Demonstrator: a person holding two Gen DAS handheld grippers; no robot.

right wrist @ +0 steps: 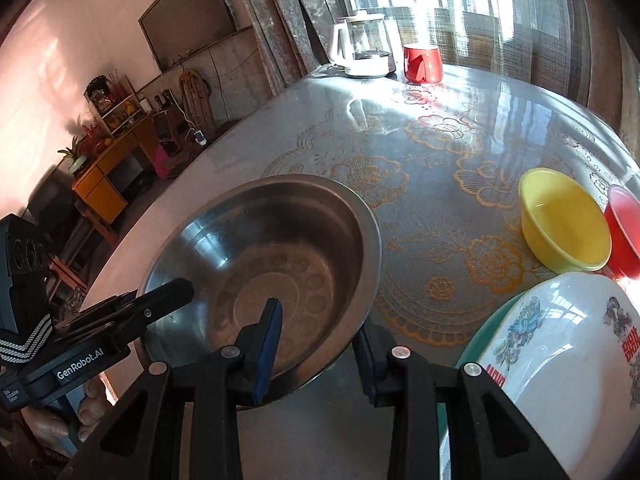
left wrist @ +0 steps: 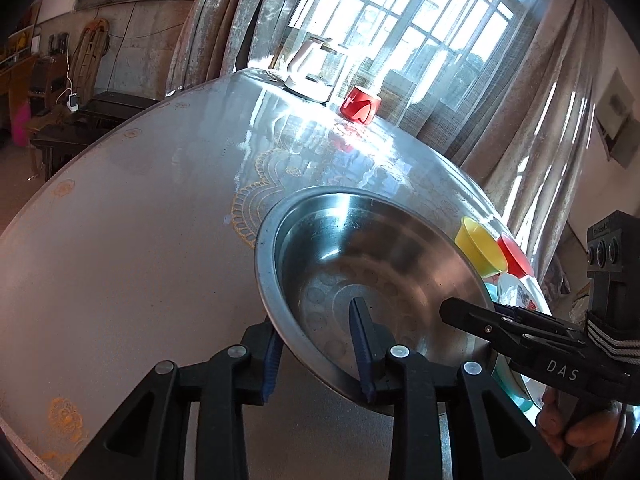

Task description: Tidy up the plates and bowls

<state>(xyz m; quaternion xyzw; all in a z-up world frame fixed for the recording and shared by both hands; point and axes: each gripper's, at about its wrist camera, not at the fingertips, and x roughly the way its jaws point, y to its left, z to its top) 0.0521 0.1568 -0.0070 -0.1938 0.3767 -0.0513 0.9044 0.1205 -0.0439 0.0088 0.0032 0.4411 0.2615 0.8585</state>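
1. Left wrist view: the round table point(left wrist: 132, 240) fills most of the frame under a glossy cloth with an orange flower pattern, spreading out ahead of both tools.
2. The steel basin point(left wrist: 372, 276) is the biggest dish. It sits on the table right at the fingertips of both tools, and nothing is in it.
3. The left gripper point(left wrist: 320, 356) has its jaws narrowly apart astride the basin's near rim, one blue pad outside the wall and one inside. The pads look pressed to the rim.
4. The right gripper point(right wrist: 316, 344) straddles the opposite part of the same rim in the same way, one pad inside the basin and one outside, jaws nearly closed on the metal.
5. Just right of the right gripper a white plate point(right wrist: 560, 368) with coloured prints lies on a teal plate point(right wrist: 484, 332), close beside the basin.
6. Beyond those plates stands a yellow bowl point(right wrist: 564, 224), empty, with a red bowl point(right wrist: 624, 232) touching or just beside it at the table's edge.
7. Far across the table, ahead of both tools, a glass kettle point(right wrist: 366, 48) with a white base stands beside a red cup point(right wrist: 422, 64), near the curtained window point(left wrist: 400, 20).
8. Nothing lies between the basin and the plates.
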